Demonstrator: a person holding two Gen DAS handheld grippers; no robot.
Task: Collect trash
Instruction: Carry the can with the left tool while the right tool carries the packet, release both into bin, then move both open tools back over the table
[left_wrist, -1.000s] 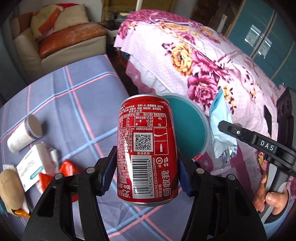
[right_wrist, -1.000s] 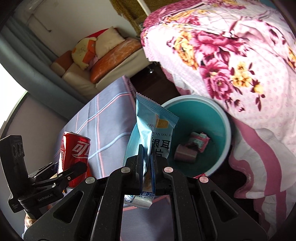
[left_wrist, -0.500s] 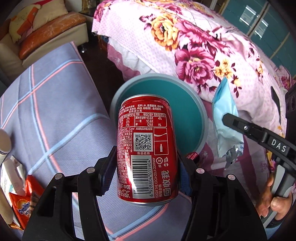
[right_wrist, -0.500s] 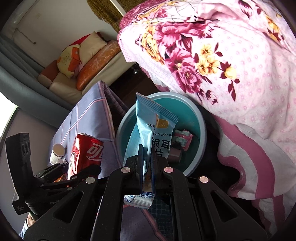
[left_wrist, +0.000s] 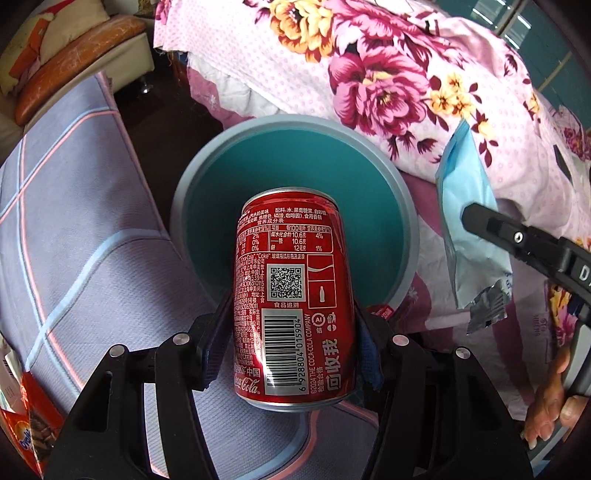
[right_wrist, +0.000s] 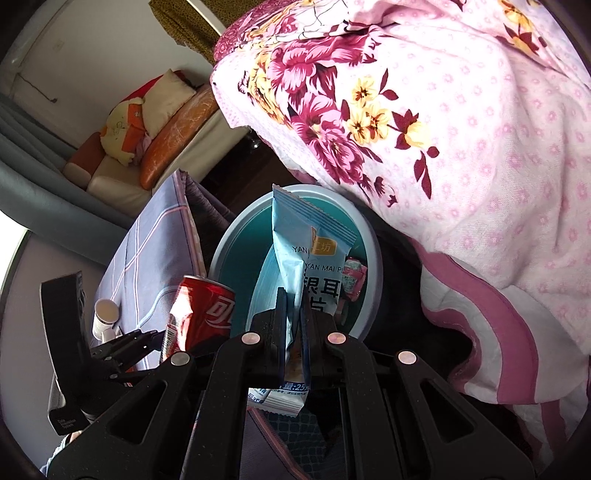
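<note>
A: What has changed around the teal bin (left_wrist: 399, 206)?

B: The left gripper (left_wrist: 291, 343), jaws clamped on the red cola can (left_wrist: 291, 295), has come from over the checked cloth (left_wrist: 85, 236) to above the bin's mouth.

A: And the other?

B: The right gripper (right_wrist: 293, 332), jaws pinched together on the blue wrapper (right_wrist: 306, 251), now hangs over the bin too.
</note>
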